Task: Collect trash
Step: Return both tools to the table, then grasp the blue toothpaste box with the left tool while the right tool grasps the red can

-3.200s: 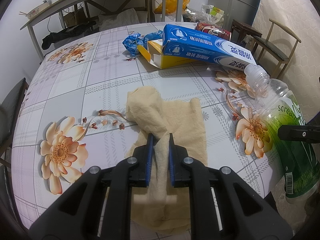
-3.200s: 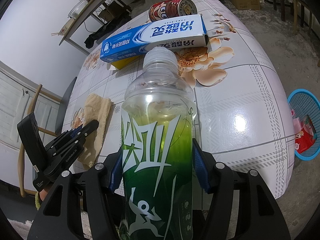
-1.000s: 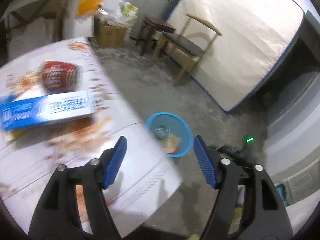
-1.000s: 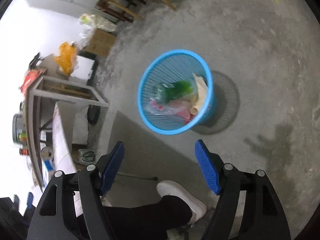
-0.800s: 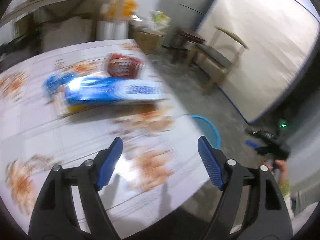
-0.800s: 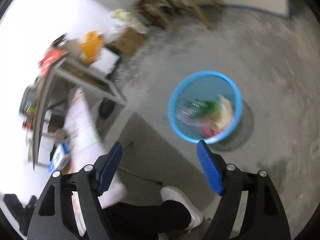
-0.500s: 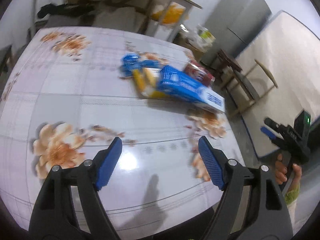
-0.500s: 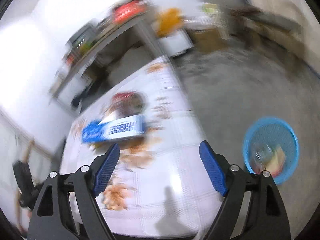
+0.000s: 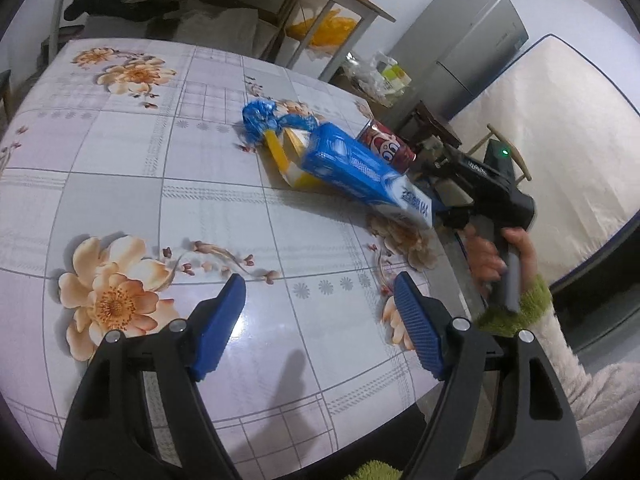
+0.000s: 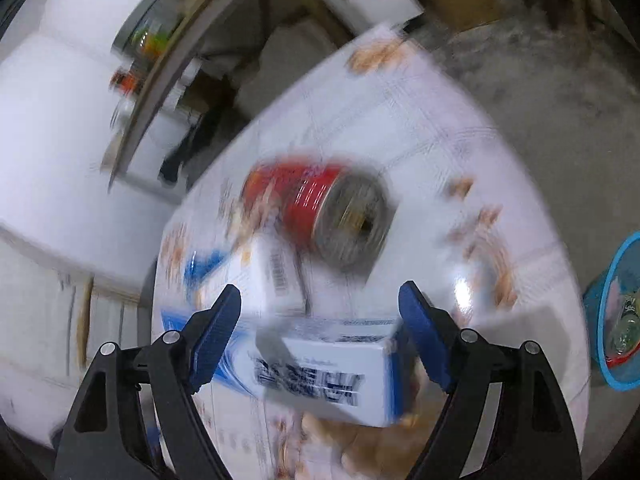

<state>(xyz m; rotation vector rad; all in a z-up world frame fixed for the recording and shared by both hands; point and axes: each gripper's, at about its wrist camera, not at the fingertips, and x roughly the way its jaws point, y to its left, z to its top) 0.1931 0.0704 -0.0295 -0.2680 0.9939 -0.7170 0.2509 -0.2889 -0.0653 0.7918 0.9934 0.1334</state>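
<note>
Four pieces of trash lie together on the floral surface (image 9: 120, 184): one long blue-and-white toothpaste box (image 9: 360, 172), one yellow carton (image 9: 288, 160), one crumpled blue wrapper (image 9: 260, 118) and one red can (image 9: 386, 148) on its side. Taking the toothpaste box as landmark, the yellow carton lies under its far end, the blue wrapper sits just beyond that carton, and the red can lies just behind the box, toward the surface's far edge. The box's near end reaches the surface's right rim.

One left tool (image 9: 320, 320) hovers over the bare near part of the surface, well short of the box, its two blue pads spread wide with nothing between them. One right tool (image 10: 320, 332), held in a hand (image 9: 486, 258) with a green cuff, sits at the box's near end; its jaws have just been opening and stand wide on either side of that end, not pressing it. The right wrist view is blurred.

One blue basket (image 10: 596, 320) stands on the floor past the surface's edge, right of the box, holding earlier trash.
</note>
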